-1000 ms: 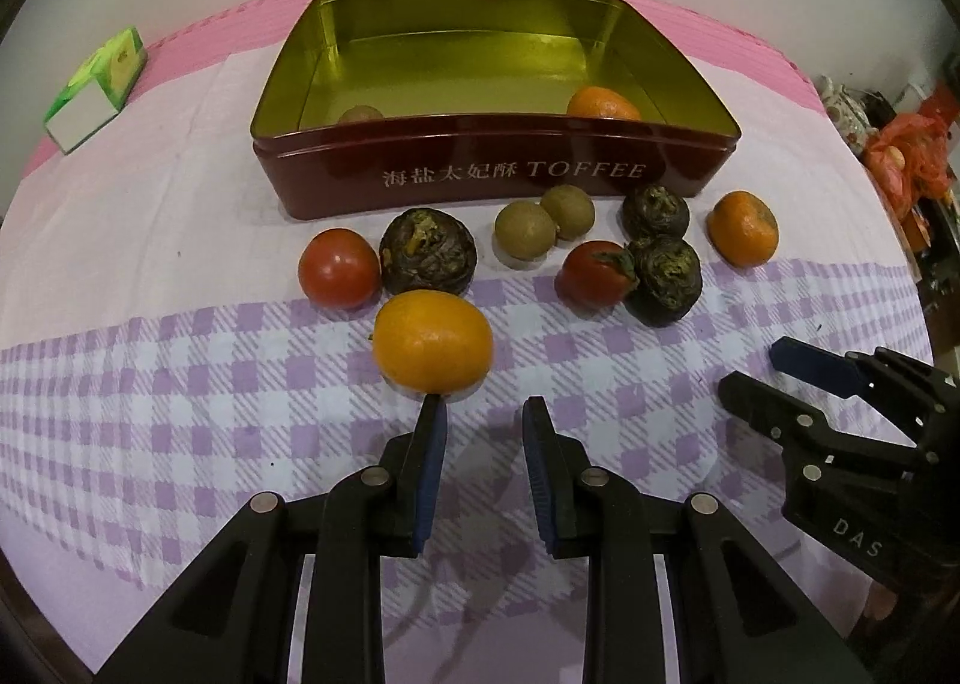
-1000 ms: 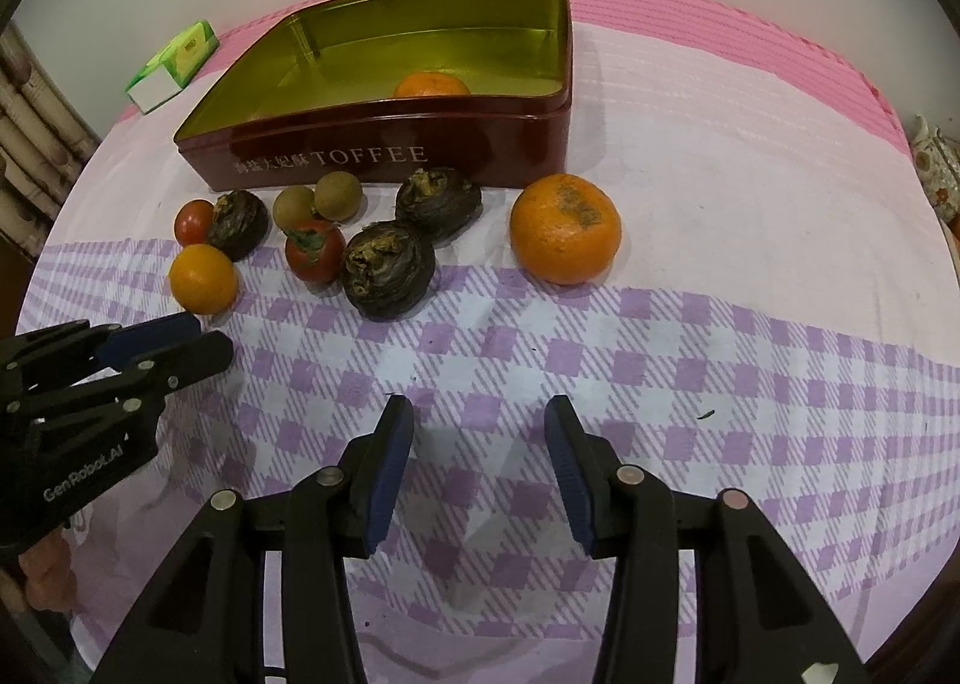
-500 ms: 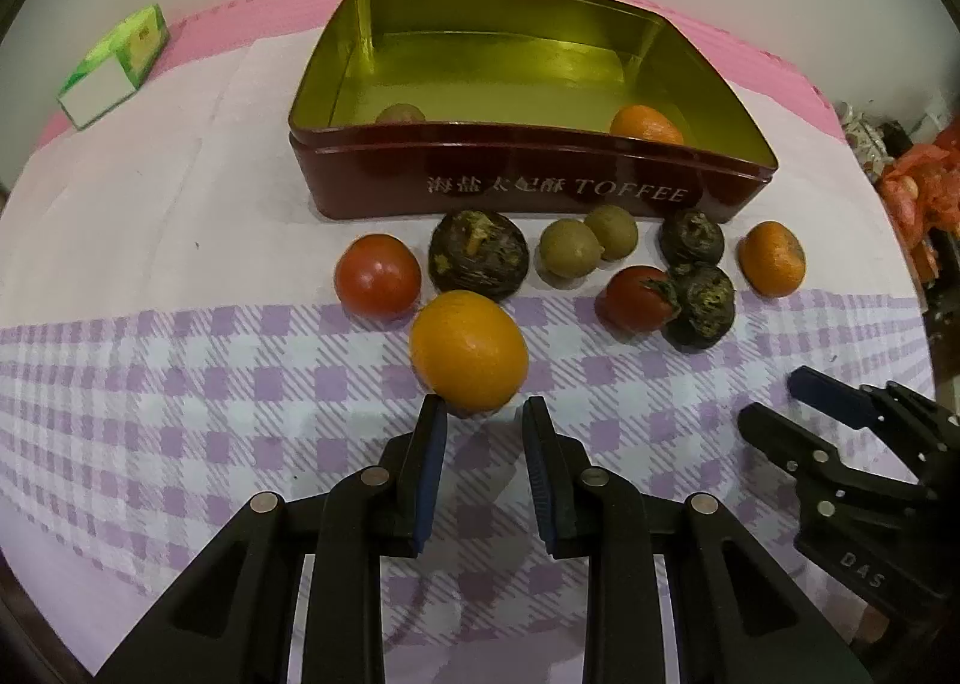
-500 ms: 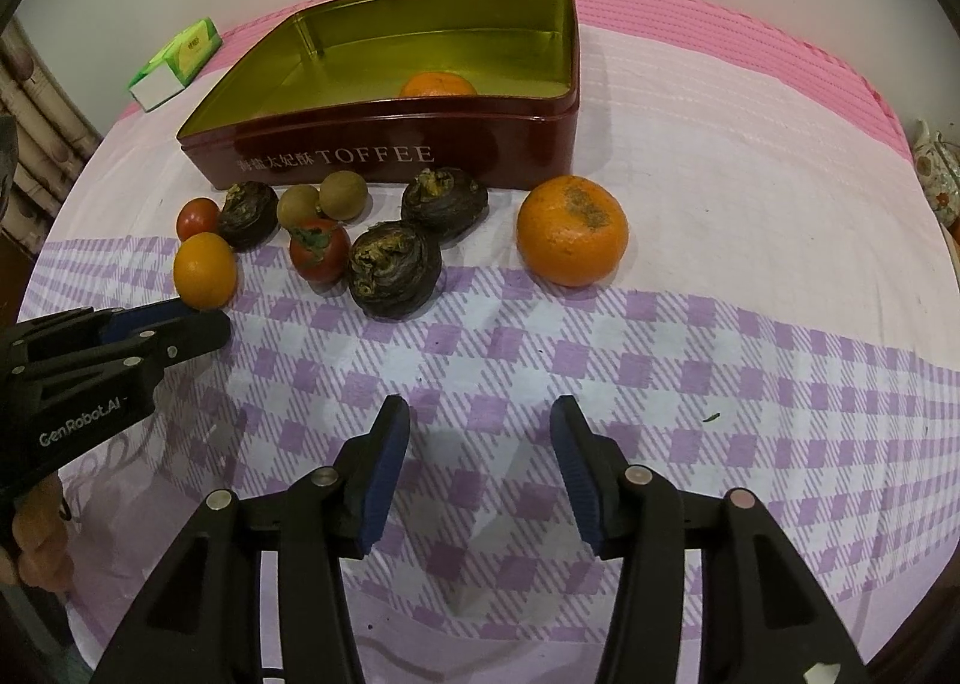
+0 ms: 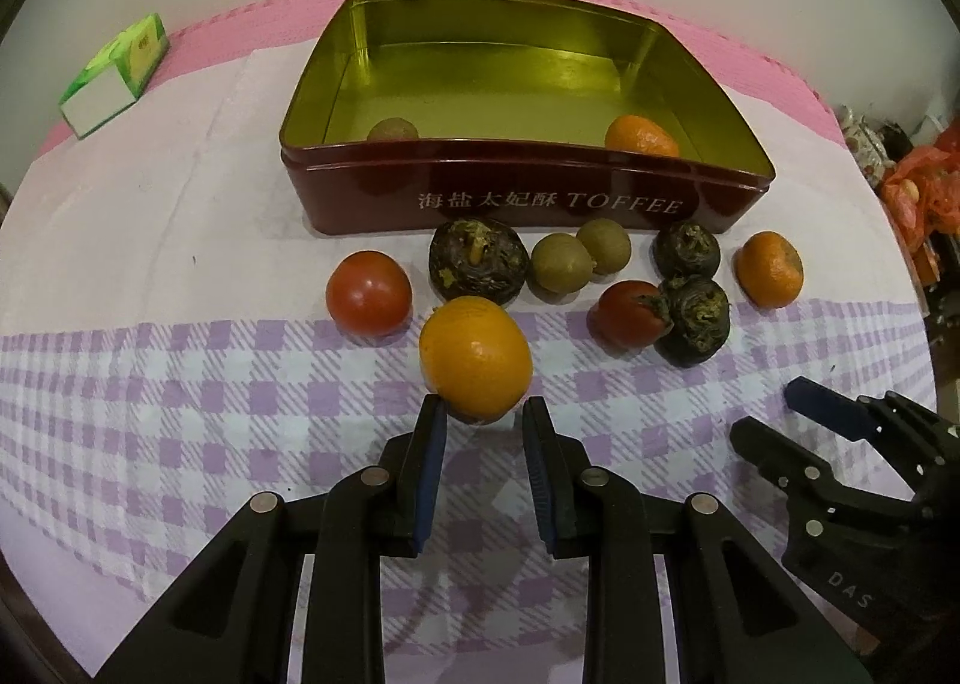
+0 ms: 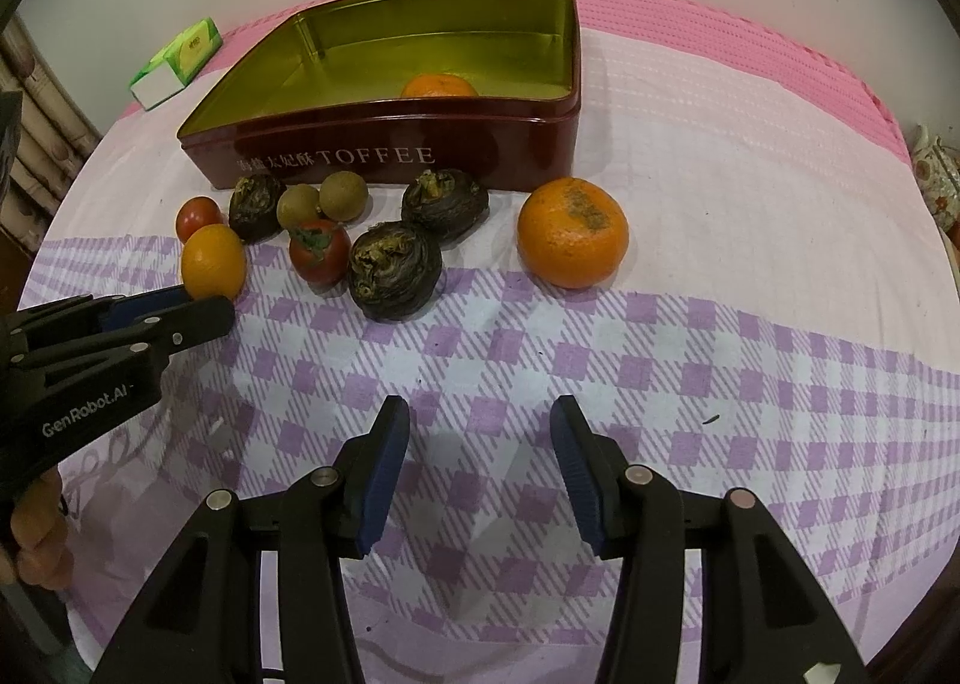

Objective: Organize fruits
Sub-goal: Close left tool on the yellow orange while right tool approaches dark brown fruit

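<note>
Carefully: your left tool [image 5: 483, 420] is nearly together and empty, just before the orange [image 5: 475, 357]. It is probably firm but rolls easily, so widen and take its round middle. Your right tool [image 6: 480, 423] stands apart, empty.

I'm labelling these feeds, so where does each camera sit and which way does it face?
Left wrist: on the left gripper, facing steeply down at the orange and toffee tin; its own fingers show, plus the right gripper.
Right wrist: on the right gripper, its jaws just opening with nothing between, facing down at the checked cloth; the left gripper and a hand show.
Shared: toffee tin, fruit row.
</note>
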The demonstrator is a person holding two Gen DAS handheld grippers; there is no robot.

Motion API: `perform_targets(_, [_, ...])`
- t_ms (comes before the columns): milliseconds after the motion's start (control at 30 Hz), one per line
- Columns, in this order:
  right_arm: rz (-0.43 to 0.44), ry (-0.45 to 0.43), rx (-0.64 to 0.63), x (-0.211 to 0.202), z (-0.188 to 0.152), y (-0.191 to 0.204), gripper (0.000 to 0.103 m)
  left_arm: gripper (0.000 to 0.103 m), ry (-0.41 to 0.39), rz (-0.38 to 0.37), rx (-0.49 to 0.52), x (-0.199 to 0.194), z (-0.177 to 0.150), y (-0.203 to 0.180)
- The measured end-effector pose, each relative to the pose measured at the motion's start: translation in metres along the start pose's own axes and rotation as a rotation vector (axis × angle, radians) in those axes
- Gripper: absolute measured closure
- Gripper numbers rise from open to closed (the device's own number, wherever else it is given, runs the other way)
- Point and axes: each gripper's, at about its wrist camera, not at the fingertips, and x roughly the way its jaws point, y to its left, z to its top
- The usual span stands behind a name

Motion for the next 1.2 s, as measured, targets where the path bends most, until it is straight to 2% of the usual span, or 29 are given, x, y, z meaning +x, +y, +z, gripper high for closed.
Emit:
perform_targets(233, [0.004,-0.003,0.003,-0.001,0.000,0.000,0.055,0.073,0.004,-0.013,-0.030,0.004,0.003,0.013])
perform_targets(367, [0.006,-0.003,0.003,-0.001,0.000,-0.001,0.055,0.064,0.001,-0.020,-0.026,0.003,0.001,0.016])
perform_targets(900, [0.010,-0.005,0.007,-0.002,0.001,-0.002,0.055,0.063,-0.010,0.041,-0.012,0.012,0.022,0.009])
perform_targets(1200, [0.005,0.000,-0.005,0.000,0.003,0.003,0.055,0.066,-0.023,0.062,0.052,0.008,0.011,-0.001])
